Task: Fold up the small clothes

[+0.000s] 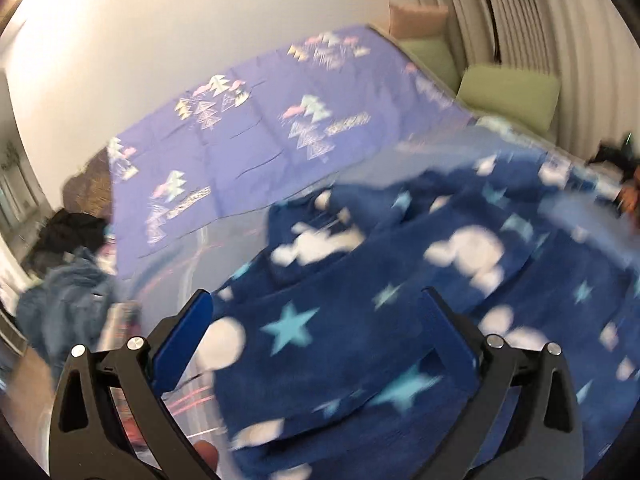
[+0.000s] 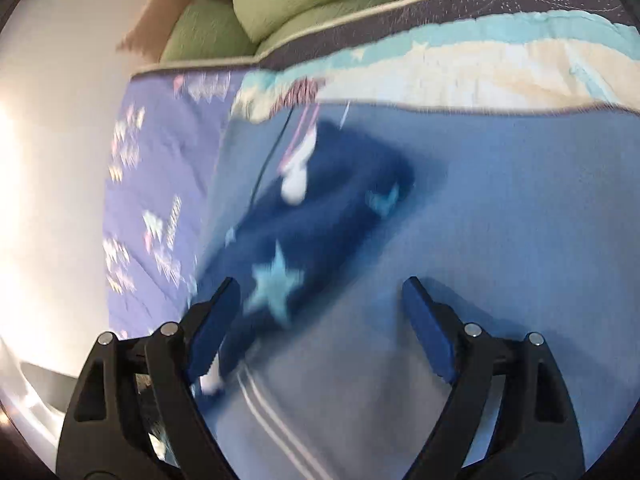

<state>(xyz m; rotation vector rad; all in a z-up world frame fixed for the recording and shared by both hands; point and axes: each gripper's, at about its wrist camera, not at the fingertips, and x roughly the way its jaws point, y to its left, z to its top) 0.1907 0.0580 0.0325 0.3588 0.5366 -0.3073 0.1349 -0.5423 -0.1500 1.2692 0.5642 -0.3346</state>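
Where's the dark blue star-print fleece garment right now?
The dark blue star-print fleece garment lies on the lighter blue blanket on the bed, filling the lower right of the left wrist view, beside the purple patterned bedspread.

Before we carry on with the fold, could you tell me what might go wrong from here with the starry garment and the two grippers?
1. The right gripper stands open with nothing pinched, so the navy starry garment may slump out of its fold.
2. The left gripper is also open above the layered garment; closing now might catch several layers.
3. Both views are blurred, so judging edges is unreliable.
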